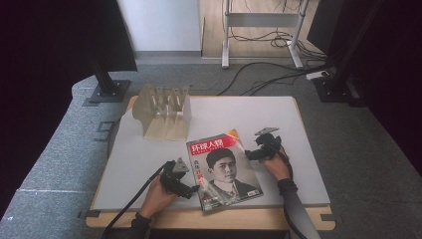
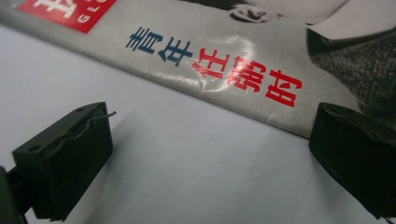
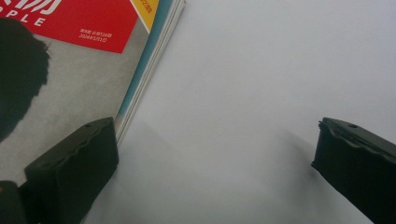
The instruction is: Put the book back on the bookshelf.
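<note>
At the near edge of the table (image 1: 149, 199) I have the left gripper (image 1: 191, 191) spread wide at the magazine's (image 1: 224, 172) spine side, and the right gripper (image 1: 251, 155) just as wide at its opposite, open-page edge. The magazine lies flat between them, cover up. I judge it light, floppy and glossy, so slippery; pinching the stiffer spine should stop the pages fanning out. Counting: one magazine, two grippers, and farther back one beige slotted rack (image 1: 163, 111) standing apart.
</note>
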Tool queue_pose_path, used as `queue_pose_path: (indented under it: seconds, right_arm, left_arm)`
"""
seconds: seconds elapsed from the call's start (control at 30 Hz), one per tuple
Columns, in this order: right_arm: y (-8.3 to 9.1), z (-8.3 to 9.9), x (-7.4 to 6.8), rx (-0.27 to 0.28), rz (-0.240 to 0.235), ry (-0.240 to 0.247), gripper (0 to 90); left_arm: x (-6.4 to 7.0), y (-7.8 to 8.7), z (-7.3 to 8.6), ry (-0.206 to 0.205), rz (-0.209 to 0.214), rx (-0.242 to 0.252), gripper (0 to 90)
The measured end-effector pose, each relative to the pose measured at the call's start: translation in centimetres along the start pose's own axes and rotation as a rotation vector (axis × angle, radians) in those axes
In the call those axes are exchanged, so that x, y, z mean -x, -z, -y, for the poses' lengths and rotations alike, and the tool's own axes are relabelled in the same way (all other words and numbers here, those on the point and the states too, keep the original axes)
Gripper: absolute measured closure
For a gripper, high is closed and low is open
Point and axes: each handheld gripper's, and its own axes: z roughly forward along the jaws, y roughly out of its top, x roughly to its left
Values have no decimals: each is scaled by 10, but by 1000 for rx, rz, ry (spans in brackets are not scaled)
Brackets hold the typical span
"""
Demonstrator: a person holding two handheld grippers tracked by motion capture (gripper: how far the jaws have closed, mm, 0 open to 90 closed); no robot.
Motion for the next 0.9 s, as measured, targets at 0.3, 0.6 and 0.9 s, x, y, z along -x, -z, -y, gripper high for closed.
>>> queue_pose_path:
  seconds: [0.3, 0.6, 0.9]
  right_arm:
    - [14, -7, -9, 18, -116, 15, 39]
    - [1, -17, -26, 34, -228, 18, 99]
    - [-14, -24, -35, 40, -286, -53, 138]
  left_arm:
    - [-37, -4, -6, 137, -78, 20, 0]
    - [-37, -10, -11, 121, -105, 2, 0]
    - [-36, -10, -11, 124, -109, 2, 0]
